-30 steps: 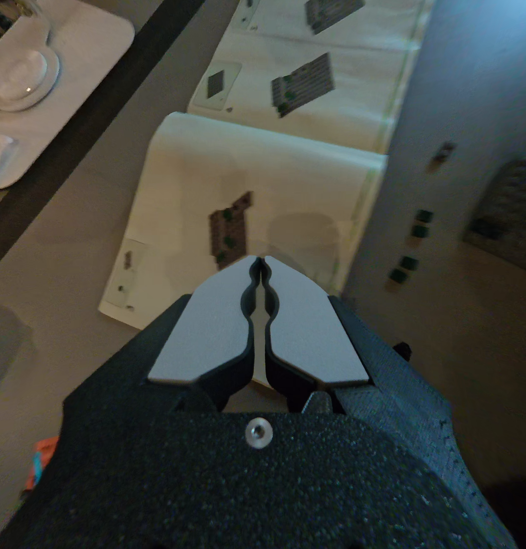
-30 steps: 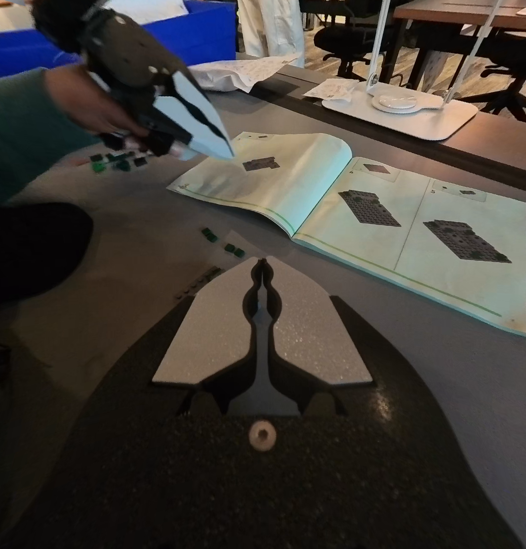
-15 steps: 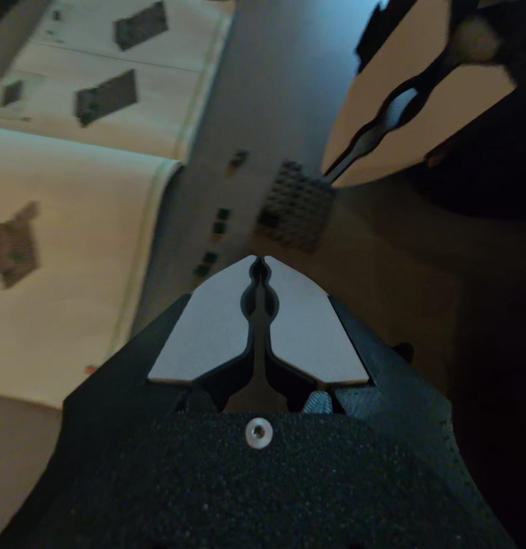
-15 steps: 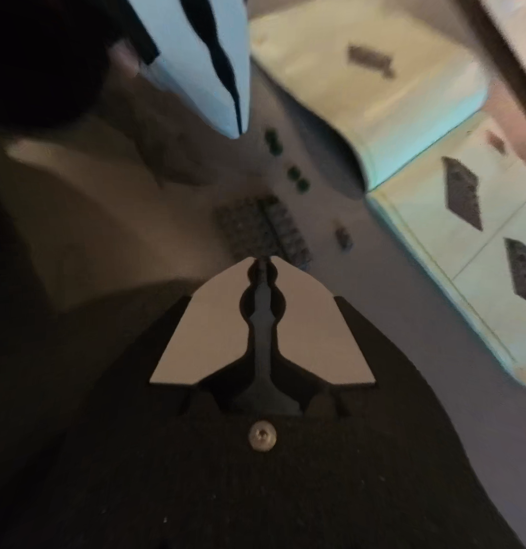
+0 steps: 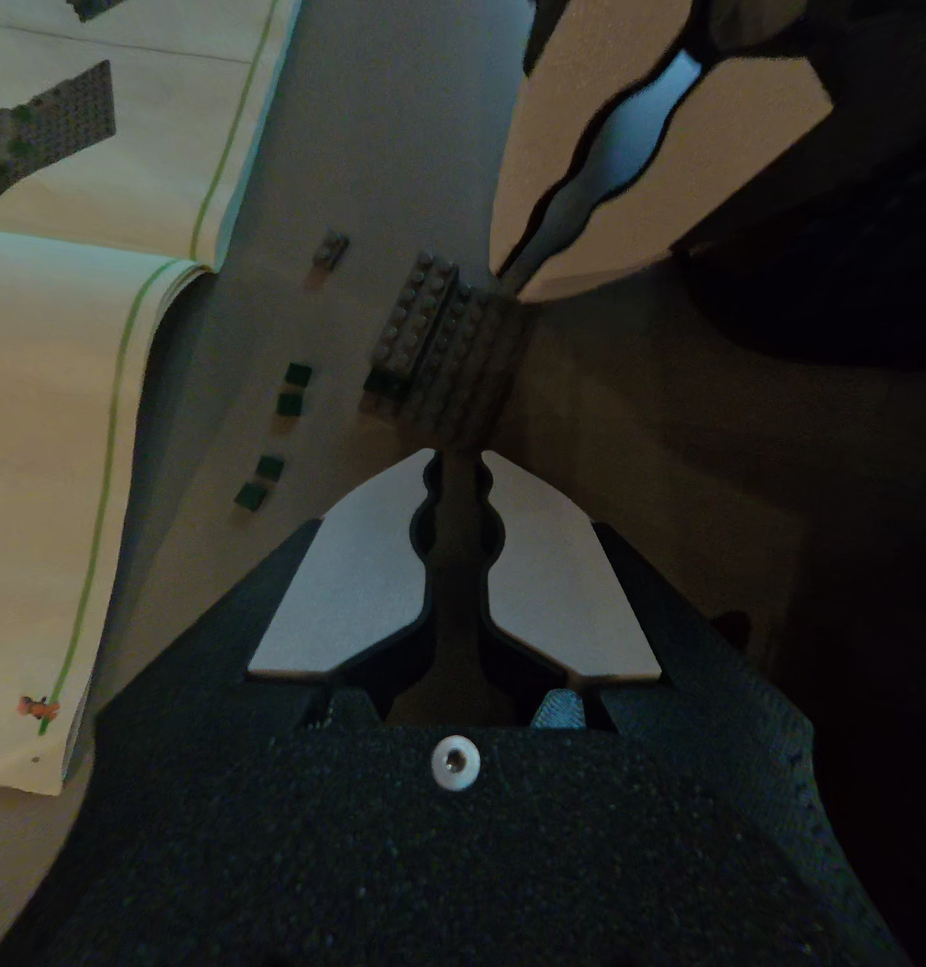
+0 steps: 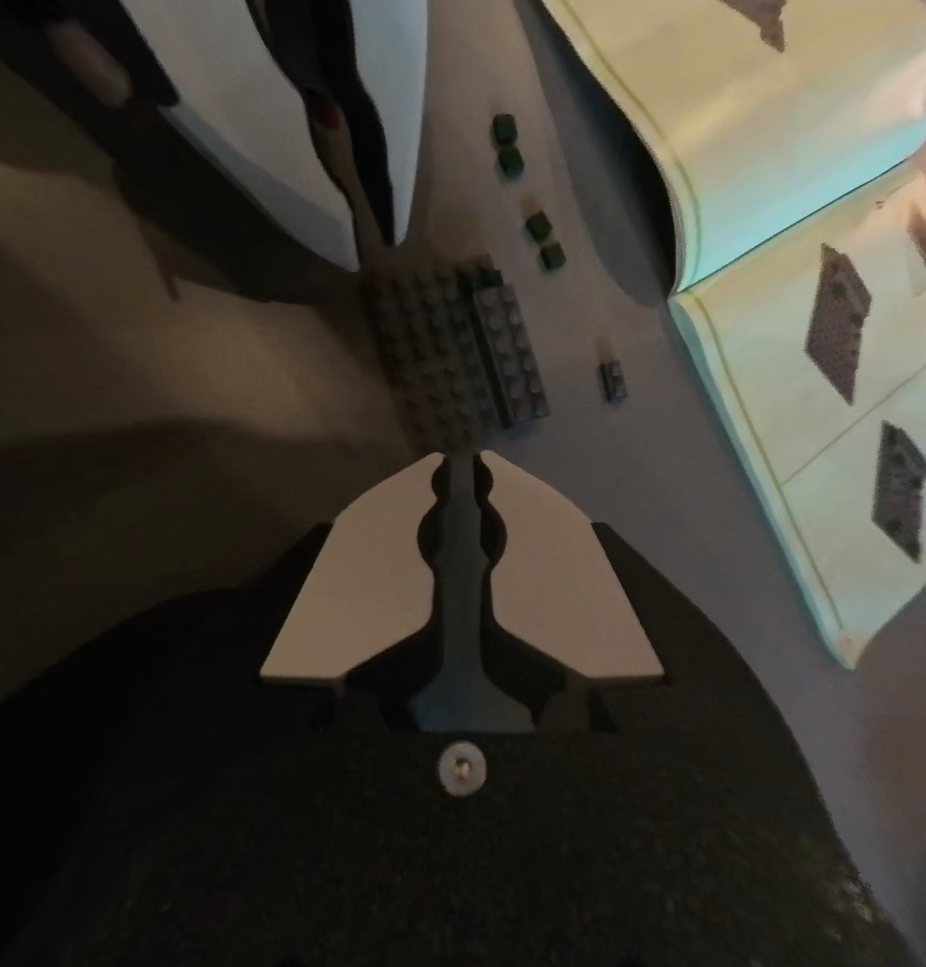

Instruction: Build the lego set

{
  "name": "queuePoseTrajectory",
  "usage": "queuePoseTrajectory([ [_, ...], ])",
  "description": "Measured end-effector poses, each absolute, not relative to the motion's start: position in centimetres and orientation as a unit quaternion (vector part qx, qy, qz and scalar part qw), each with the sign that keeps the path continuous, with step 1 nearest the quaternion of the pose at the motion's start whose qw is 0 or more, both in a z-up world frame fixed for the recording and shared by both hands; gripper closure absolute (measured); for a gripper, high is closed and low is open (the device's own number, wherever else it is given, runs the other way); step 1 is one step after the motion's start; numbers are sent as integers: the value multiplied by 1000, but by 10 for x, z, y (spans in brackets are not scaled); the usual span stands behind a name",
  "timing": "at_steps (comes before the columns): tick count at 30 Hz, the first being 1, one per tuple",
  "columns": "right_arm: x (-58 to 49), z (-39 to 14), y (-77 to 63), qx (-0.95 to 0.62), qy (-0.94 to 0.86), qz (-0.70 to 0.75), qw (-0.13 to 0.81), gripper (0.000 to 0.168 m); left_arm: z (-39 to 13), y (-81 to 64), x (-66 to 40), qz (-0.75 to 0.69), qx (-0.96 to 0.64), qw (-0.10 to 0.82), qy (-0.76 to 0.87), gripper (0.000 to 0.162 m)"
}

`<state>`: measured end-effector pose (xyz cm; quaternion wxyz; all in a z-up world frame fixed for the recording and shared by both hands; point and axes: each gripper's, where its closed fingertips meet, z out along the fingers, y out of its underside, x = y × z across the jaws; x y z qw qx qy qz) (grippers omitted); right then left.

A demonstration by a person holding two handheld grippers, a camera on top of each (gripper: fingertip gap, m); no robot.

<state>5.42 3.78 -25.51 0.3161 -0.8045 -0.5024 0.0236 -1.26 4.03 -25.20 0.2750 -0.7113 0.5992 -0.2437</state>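
Both tongs, left (image 5: 458, 460) and right (image 6: 460, 459), stand slightly spread and empty at opposite edges of the grey lego plate (image 5: 453, 356) lying on the desk (image 5: 398, 131) beside the open booklet (image 5: 58, 366).

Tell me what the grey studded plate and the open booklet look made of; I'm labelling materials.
Grey studded plate: probably moulded hard plastic, matte, judging by its regular raised studs. Open booklet: paper, light sheen, with thin stacked page edges and a curling sheet.
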Motion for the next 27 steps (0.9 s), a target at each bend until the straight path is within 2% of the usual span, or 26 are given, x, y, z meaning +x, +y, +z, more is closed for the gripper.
queuePoseTrajectory([
  [7,57,-255,45,-802,-508,32,312,160,-257,37,-10,-223,-708,269,614,152],
  [11,47,-245,36,-793,-510,84,322,158,-250,38,-9,-230,-710,279,605,152],
  [17,39,-253,34,-792,-514,90,317,155,-256,44,-10,-230,-722,271,594,147],
  [27,47,-254,44,-783,-533,84,309,159,-257,37,-2,-223,-712,266,610,156],
])
